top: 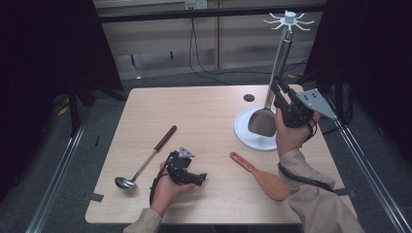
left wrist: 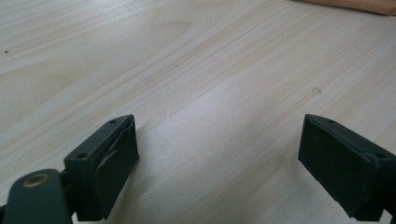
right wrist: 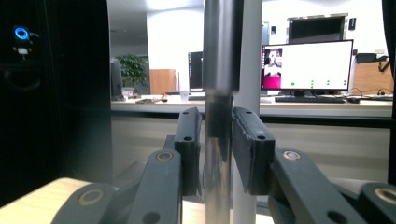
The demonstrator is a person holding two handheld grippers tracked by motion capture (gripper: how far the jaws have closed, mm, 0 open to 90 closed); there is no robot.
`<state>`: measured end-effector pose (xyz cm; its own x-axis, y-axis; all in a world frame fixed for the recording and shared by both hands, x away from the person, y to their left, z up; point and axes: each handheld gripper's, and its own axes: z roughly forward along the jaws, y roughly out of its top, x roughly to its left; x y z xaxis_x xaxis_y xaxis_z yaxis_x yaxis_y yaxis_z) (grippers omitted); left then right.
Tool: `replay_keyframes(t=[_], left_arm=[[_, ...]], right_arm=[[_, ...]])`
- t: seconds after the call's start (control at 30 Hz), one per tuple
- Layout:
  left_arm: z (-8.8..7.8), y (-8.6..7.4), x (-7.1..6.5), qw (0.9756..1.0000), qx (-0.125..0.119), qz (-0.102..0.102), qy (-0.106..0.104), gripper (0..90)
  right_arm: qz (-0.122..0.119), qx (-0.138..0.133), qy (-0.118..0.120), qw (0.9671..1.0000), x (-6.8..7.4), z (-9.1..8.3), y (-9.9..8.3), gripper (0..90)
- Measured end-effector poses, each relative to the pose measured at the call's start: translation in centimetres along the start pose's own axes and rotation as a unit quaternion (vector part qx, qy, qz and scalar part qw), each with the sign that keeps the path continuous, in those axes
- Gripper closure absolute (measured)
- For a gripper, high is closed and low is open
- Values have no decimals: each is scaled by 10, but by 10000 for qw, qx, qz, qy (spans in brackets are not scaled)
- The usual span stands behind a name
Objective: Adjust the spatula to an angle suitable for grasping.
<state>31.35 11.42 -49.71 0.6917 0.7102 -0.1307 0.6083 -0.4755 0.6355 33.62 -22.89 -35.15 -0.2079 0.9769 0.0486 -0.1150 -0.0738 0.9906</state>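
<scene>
At the right of the high view, the right tongs point(top: 275, 86) hold the metal handle of the spatula point(top: 263, 121) beside the white rack point(top: 286, 43). Keep the handle upright and lift toward a hook slowly. The left tongs point(top: 200, 178) rest wide open on the table point(top: 204, 116).

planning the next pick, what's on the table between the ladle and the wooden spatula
In the high view, the left gripper in the person's hand sits between the ladle and the wooden spatula, jaws open, holding nothing; otherwise bare tabletop.
</scene>
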Motion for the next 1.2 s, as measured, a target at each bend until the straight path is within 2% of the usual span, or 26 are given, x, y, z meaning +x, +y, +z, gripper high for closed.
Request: replay_keyframes(t=[0.17,0.27,0.33,0.43,0.57,0.63,0.8,1.03,1.1,1.2], left_arm=[[0,0,0,10000,-4,8,2,116],[0,0,0,10000,-7,9,-4,116],[0,0,0,10000,-8,-2,-5,117],[0,0,0,10000,-6,-14,9,117],[-1,0,1,10000,43,69,10,117],[-1,0,0,10000,11,-19,-13,117],[-1,1,1,10000,-11,-20,-12,117],[-2,2,-1,9999,-153,-52,-60,116],[-3,3,-1,9999,-124,-11,-60,116],[-3,3,-2,9998,-187,-71,-49,116]], right_arm=[[37,-226,40,9997,-1,-1,12,733],[13,-396,8,9992,-3,0,25,809],[33,-423,-5,9991,-4,1,28,827],[17,-513,-13,9987,-7,4,40,900],[25,-576,-69,9983,-10,7,48,900],[84,-597,-85,9981,-13,8,52,900],[167,-671,-172,9975,-21,13,62,900],[164,-763,-233,9967,-28,16,74,900],[124,-784,-241,9966,-28,18,78,900],[65,-796,-235,9965,-29,20,84,900]])
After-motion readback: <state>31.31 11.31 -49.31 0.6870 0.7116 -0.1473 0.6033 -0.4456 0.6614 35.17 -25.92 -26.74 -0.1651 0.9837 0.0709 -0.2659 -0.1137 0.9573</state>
